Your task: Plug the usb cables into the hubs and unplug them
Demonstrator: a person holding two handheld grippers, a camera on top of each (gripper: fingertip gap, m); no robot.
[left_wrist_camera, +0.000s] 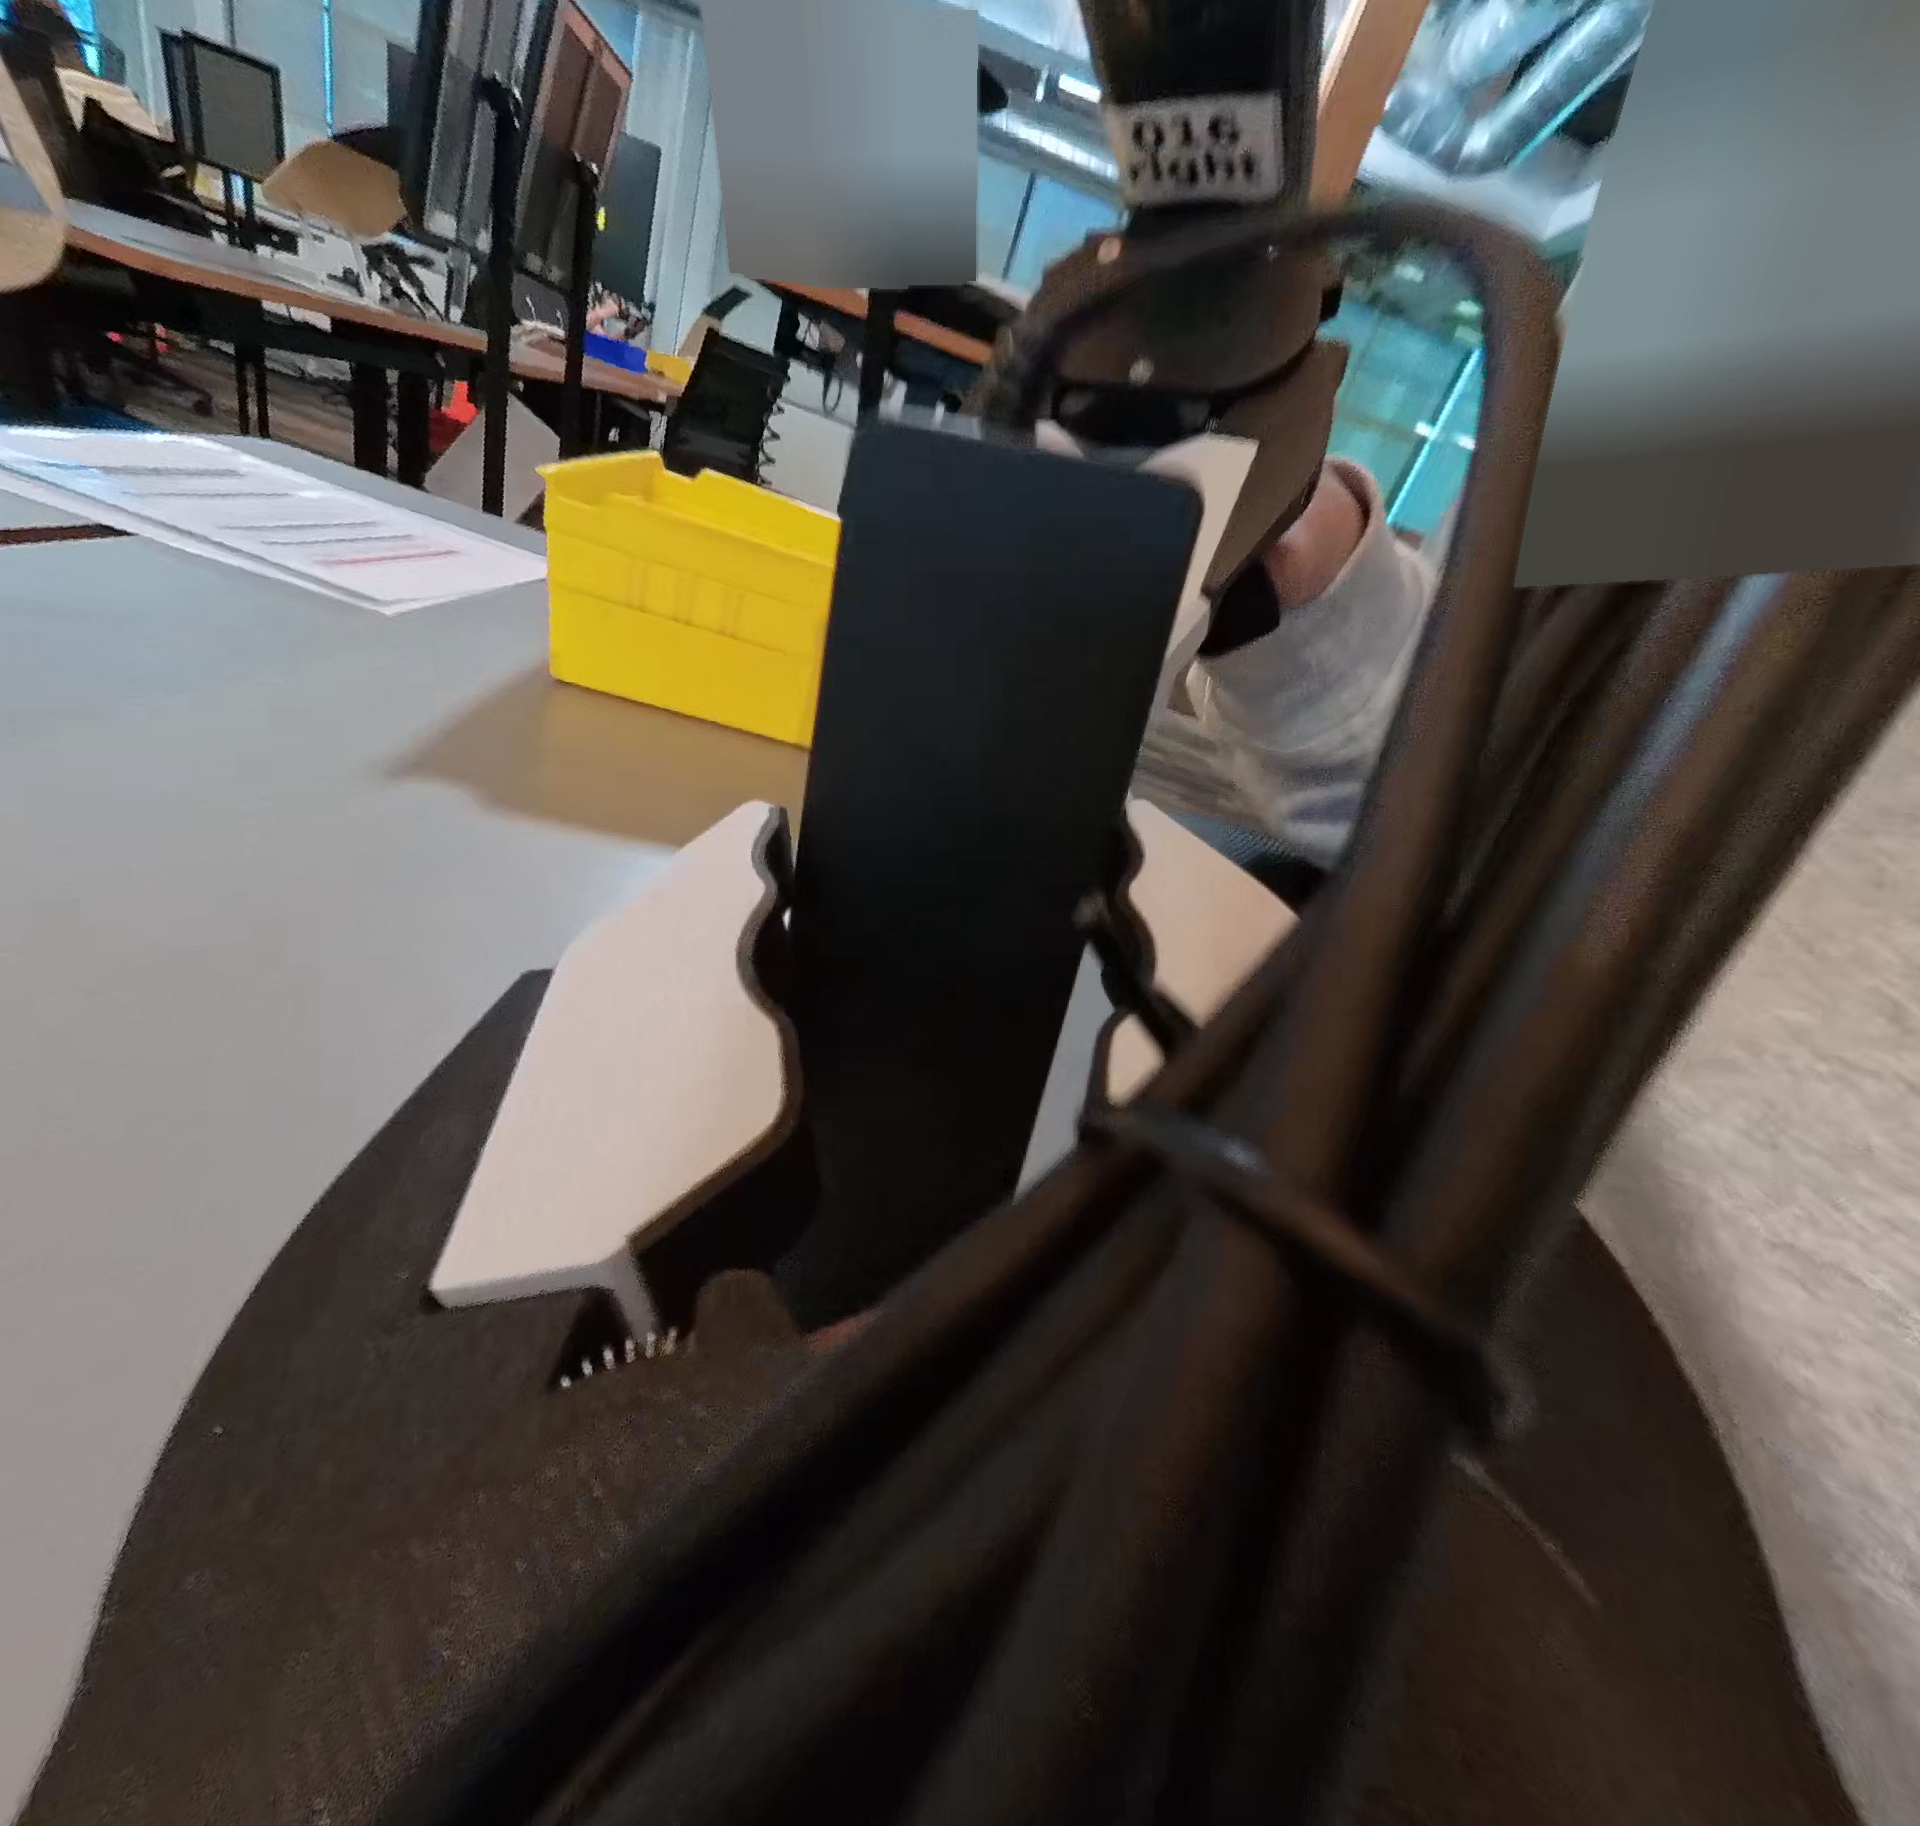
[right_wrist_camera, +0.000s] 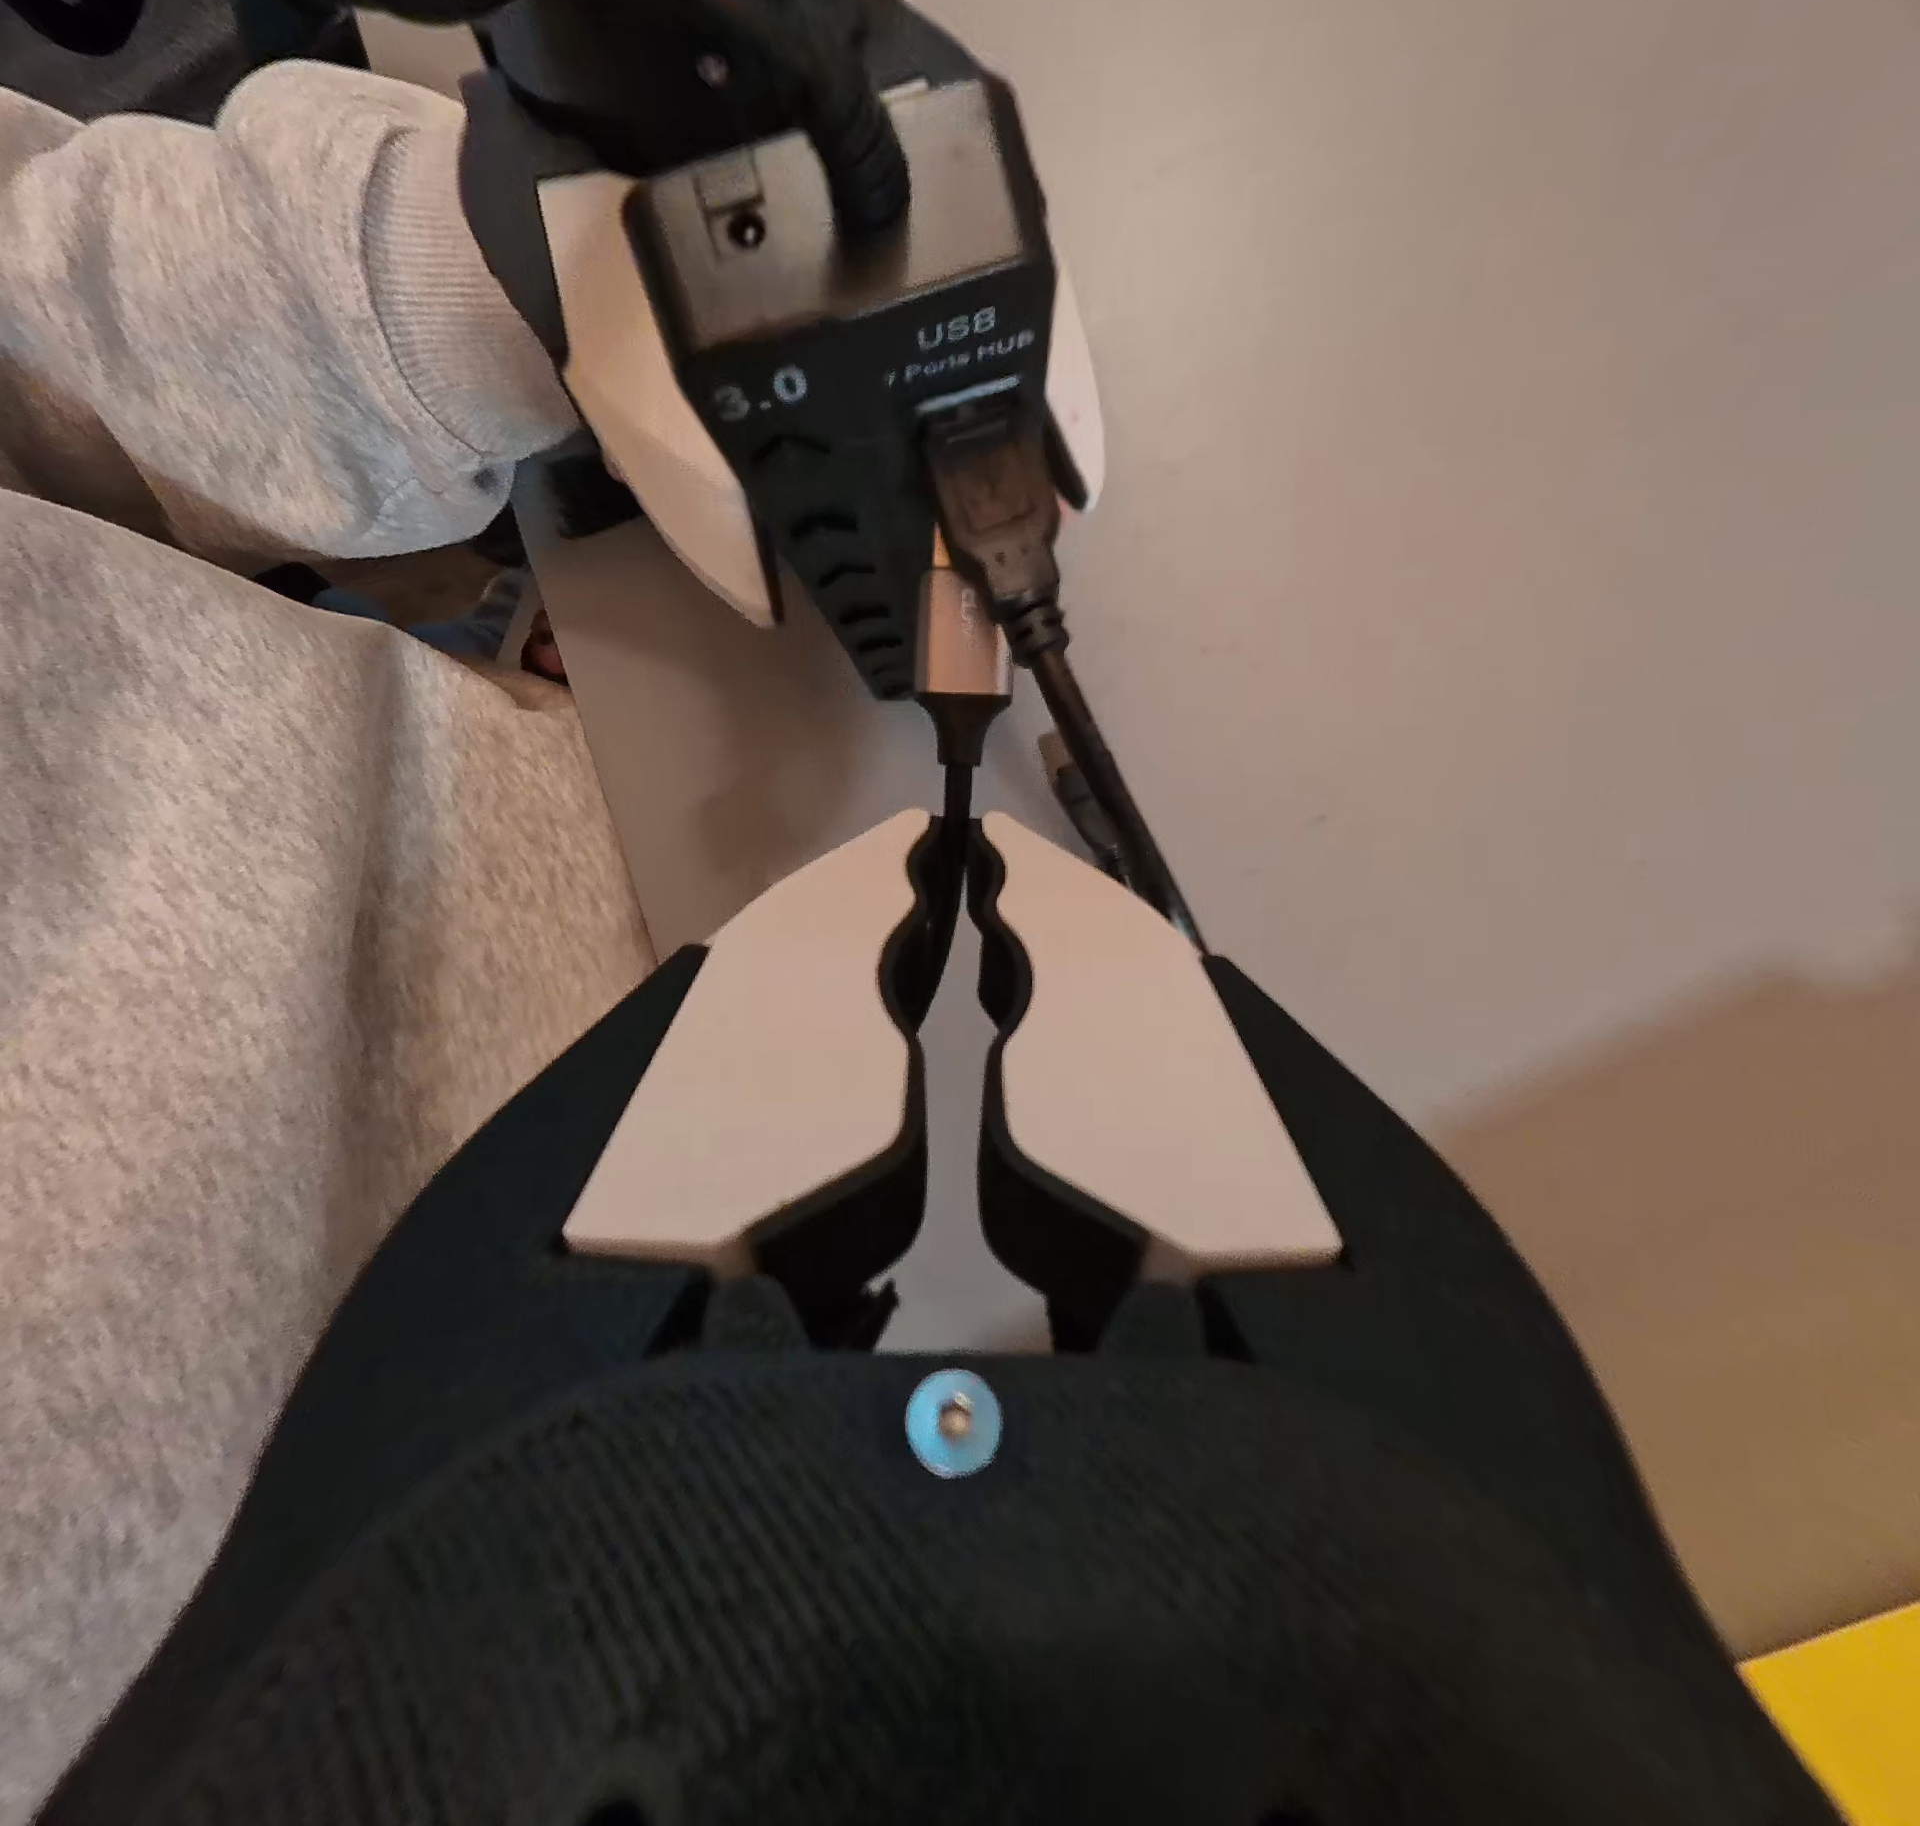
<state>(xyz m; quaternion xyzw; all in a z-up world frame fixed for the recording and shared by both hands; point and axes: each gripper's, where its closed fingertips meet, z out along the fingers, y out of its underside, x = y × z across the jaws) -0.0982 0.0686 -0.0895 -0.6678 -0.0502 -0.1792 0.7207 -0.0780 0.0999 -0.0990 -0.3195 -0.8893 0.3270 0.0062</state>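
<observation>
Left claw (left_wrist_camera: 935,997) clamps the black hub (left_wrist_camera: 997,737) upright above the bench (left_wrist_camera: 260,841), while the right claw (right_wrist_camera: 956,831) pinches the cord (right_wrist_camera: 954,800) just behind a grey plug (right_wrist_camera: 961,633) at the hub's ports, beside a black plug (right_wrist_camera: 982,467) already seated. Whether the grey plug is seated cannot be told. This looks like the plugging or pulling step; next needs a straight move along the port axis.

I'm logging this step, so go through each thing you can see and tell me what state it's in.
USB hub: lifted, clamped in the left gripper.
Black plug: seated in a hub port.
Grey plug: at the hub; insertion unclear.
Thin cable: pinched by the right gripper.
Yellow bin: upright on the table.
</observation>
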